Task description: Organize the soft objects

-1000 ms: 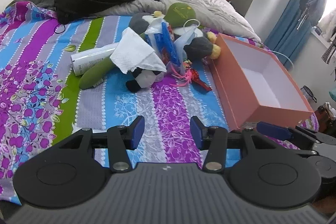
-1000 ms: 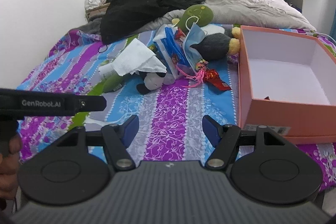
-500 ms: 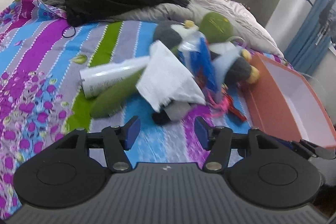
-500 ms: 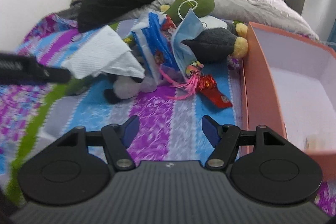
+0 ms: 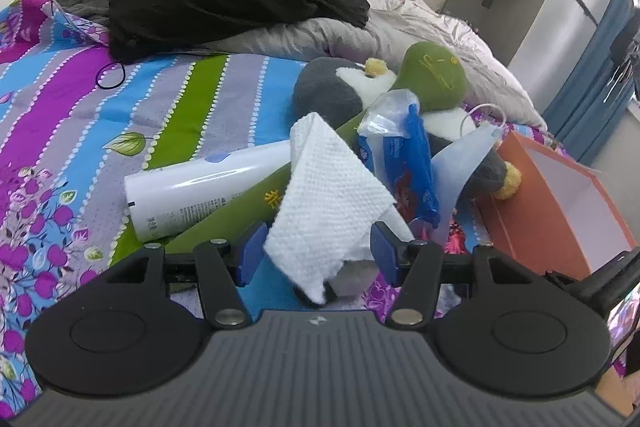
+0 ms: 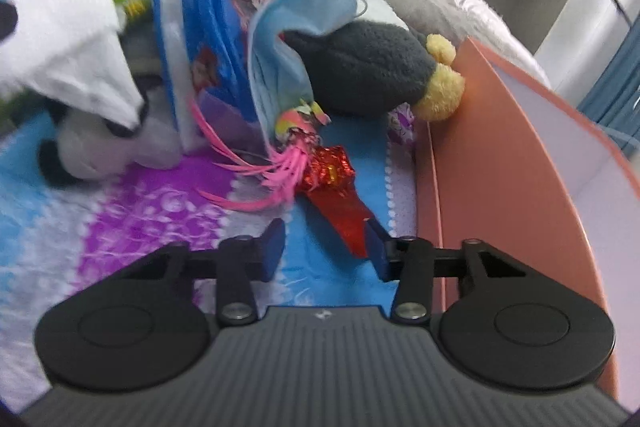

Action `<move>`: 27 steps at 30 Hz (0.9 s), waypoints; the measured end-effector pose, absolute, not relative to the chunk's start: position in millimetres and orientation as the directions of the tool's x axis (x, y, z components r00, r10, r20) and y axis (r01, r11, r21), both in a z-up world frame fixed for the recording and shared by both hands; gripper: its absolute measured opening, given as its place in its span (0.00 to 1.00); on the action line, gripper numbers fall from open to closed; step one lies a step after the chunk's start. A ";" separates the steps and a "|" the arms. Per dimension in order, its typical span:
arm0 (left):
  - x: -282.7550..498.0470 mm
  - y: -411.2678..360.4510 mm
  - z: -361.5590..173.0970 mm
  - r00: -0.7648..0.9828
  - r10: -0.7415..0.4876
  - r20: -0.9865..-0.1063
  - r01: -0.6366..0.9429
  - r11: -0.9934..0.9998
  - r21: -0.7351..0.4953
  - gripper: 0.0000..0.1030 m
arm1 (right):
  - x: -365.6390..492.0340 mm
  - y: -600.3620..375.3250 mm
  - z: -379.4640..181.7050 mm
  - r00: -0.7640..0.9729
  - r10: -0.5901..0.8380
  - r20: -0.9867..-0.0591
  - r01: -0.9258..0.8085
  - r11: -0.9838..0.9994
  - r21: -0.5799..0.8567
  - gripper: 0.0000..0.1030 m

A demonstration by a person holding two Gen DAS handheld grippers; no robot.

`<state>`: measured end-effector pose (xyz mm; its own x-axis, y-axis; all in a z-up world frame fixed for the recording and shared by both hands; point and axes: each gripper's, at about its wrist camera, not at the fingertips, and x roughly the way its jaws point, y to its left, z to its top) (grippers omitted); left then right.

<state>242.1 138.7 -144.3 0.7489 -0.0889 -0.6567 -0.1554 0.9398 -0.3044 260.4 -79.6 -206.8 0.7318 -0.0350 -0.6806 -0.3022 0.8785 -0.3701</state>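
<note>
My left gripper (image 5: 316, 254) is open, its blue pads either side of the white paper towel (image 5: 328, 199) draped on the pile. My right gripper (image 6: 326, 250) is open too, the red foil ribbon (image 6: 338, 215) lying between its fingers. Far right, the orange box (image 6: 500, 163) shows a white interior; I cannot see contents.

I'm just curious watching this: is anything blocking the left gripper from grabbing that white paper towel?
Nothing visible does. The left gripper is open, and the paper towel hangs right between its fingers. The towel lies on top of the pile, draped over a green plush and a panda toy.
</note>
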 end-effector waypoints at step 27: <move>173.7 129.3 -136.5 0.781 -0.151 -0.606 -0.159 0.890 -0.427 0.06 | 188.1 -86.0 -178.7 0.745 0.021 -0.667 -0.371 0.843 -0.389 0.05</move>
<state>173.7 129.3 -136.5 0.7814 -0.1510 -0.6055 -0.1590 0.8901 -0.4271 188.1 -86.0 -178.7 0.7451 0.0205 -0.6667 -0.3713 0.8431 -0.3890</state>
